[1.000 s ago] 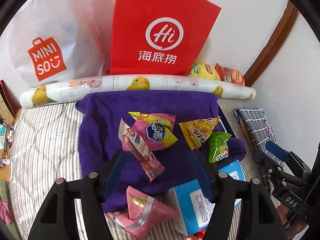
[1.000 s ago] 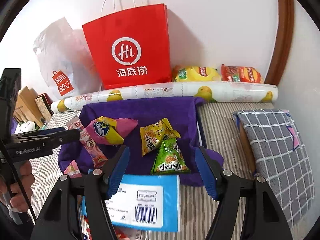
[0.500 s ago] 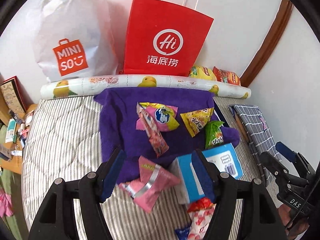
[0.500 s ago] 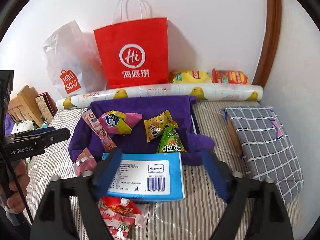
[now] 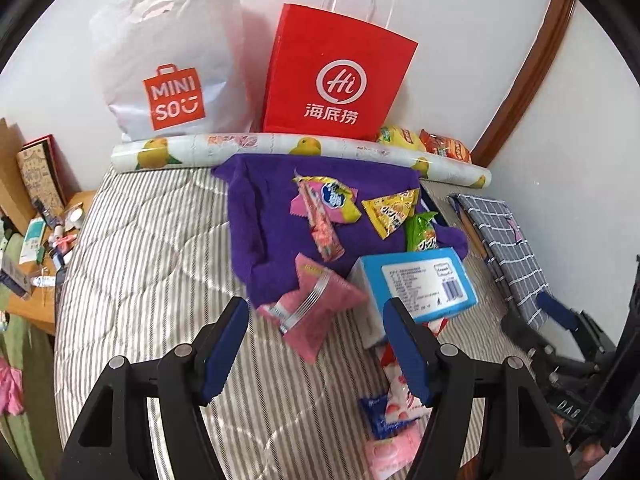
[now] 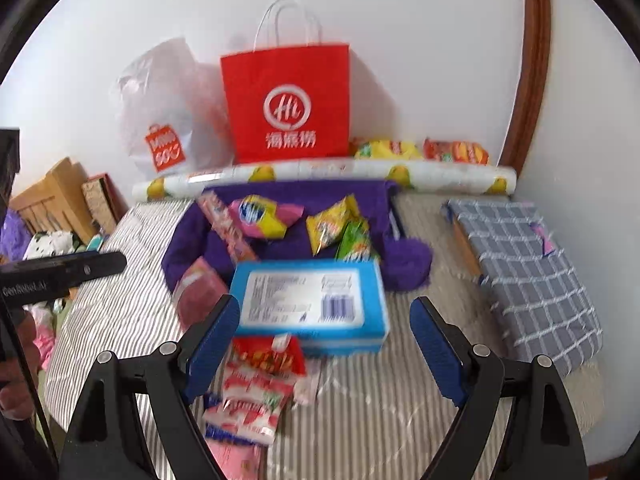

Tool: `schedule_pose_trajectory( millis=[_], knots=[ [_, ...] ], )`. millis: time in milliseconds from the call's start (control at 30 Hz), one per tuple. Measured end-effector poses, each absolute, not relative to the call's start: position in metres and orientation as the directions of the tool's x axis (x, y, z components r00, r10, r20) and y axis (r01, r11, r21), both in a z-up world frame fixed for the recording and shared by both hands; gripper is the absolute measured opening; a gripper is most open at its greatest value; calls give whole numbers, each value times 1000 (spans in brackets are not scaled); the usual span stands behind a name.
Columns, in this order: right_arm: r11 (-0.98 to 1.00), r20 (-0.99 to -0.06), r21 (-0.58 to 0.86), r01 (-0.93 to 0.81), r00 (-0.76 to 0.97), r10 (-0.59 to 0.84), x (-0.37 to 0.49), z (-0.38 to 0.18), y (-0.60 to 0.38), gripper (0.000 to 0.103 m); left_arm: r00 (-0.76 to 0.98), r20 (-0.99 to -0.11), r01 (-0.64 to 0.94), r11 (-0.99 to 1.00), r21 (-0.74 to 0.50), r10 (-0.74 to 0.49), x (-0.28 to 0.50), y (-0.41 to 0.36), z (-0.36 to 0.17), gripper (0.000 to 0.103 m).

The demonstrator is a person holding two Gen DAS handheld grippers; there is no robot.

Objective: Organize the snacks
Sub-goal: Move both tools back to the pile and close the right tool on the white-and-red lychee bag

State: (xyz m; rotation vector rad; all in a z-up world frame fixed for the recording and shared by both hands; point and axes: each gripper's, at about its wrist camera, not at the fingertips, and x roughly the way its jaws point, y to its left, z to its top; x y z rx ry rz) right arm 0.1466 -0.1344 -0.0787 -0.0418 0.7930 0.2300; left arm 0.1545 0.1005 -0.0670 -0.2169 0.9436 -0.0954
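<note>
Both grippers have drawn back from the purple towel (image 5: 276, 216) since the earlier frames, so more striped bed (image 5: 140, 264) and a red-and-white packet (image 6: 256, 384) near the front now show. The right gripper's jaws have also spread wider.

On the towel lie a long pink stick pack (image 5: 320, 224), a pink-and-yellow pack (image 5: 332, 200), a yellow pack (image 5: 390, 210) and a green pack (image 5: 420, 232). A pink pouch (image 5: 316, 304) overlaps the towel's near edge, and a blue box (image 5: 424, 284) sits right of the pouch, touching the towel's near right corner.

The left gripper (image 5: 316, 344) hangs released over the bed, just short of the pouch. The right gripper (image 6: 324, 340) is released too, nothing gripped, the box seen between its fingers.
</note>
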Motion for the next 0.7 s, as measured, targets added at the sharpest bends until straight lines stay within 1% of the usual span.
schedule_pose_trajectory(
  millis=[167,300,400,600,700],
  knots=[
    [951,-746,168,-259,597,295,130,-106,-131,86,571,-803,-25,974,-226,-172,138,106,-77,68],
    [950,-780,201,-239,547,303,124,-131,-123,73,560,-812,-31,975,-220,-165,129,109,-89,68],
    [946,-799,235,-224,510,319,123,-149,-119,72,551,-817,-40,972,-229,-170,123,112,-99,68],
    [920,-785,337,-200,481,392,120,-167,-115,74,536,-823,-47,966,-254,-190,111,118,-113,68],
    [921,-800,346,-180,456,389,123,-178,-109,74,542,-817,-55,962,-269,-197,105,123,-115,68]
  ],
)
